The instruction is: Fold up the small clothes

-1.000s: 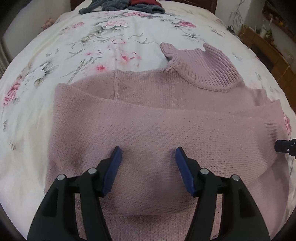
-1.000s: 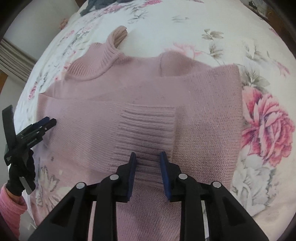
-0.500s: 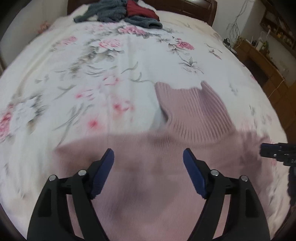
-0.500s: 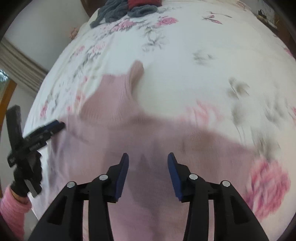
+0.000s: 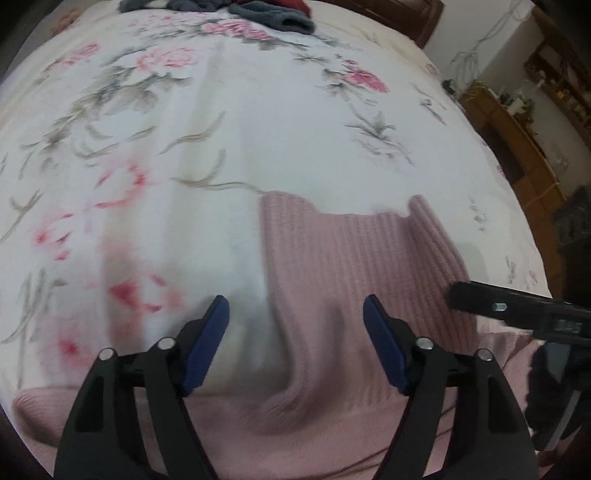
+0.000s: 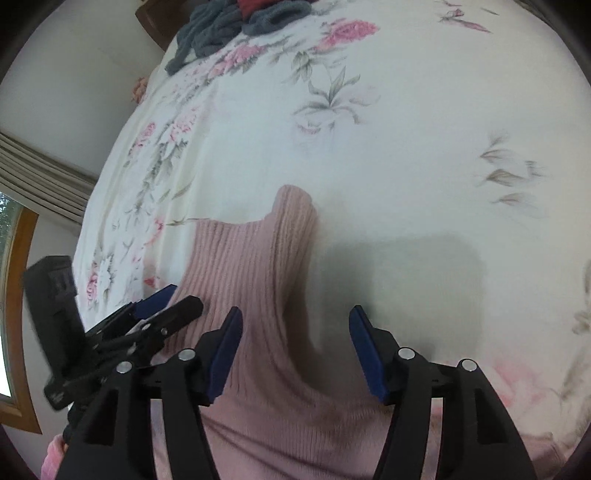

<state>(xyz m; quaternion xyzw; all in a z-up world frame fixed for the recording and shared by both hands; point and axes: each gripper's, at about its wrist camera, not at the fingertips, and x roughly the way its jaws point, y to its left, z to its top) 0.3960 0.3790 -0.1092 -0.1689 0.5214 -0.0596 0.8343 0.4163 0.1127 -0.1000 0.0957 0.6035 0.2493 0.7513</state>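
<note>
my left gripper (image 5: 295, 339) was spread wide, its blue pads (image 5: 207, 347) well apart with nothing between them. my right gripper (image 6: 295, 354) was spread wide too, holding nothing. the two sat close together, side by side, each showing at the edge of the other's view.

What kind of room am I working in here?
Most likely a bedroom. The pink turtleneck sweater lies on a bed with a floral sheet, a dark wooden headboard stands at the far end, and a pile of grey and red clothes waits near it.
</note>
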